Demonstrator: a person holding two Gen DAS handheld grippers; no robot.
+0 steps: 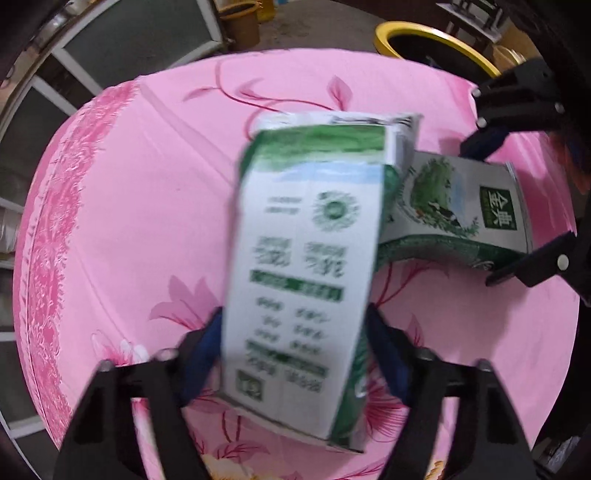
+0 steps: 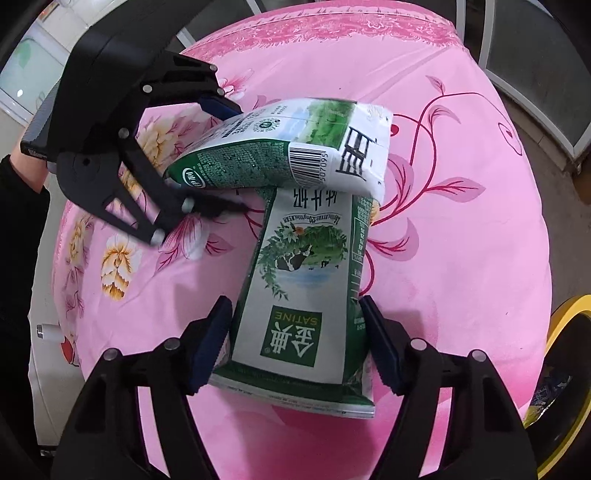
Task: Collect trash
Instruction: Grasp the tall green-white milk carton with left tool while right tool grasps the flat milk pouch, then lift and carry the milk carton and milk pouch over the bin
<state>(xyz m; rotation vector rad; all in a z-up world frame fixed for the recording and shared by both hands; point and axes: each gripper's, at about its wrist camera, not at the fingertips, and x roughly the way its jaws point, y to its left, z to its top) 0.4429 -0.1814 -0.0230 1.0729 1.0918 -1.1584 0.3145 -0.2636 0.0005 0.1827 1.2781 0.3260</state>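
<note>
Two green-and-white milk cartons are over a pink flowered tablecloth (image 1: 122,206). My left gripper (image 1: 295,343) is shut on the first carton (image 1: 303,266), which is blurred and tilted; it also shows in the right wrist view (image 2: 291,147), with the left gripper (image 2: 218,155) around its end. My right gripper (image 2: 295,339) is shut on the second carton (image 2: 303,295), which reads SATINE. That carton (image 1: 458,206) shows in the left wrist view between the right gripper's fingers (image 1: 480,144). The first carton's far end overlaps the second carton's far end.
A yellow-rimmed black bin (image 1: 436,44) stands beyond the table's far right edge in the left wrist view, and shows at the lower right (image 2: 565,369) of the right wrist view. An orange bucket (image 1: 240,22) stands on the floor. Metal frames (image 1: 74,66) border the table.
</note>
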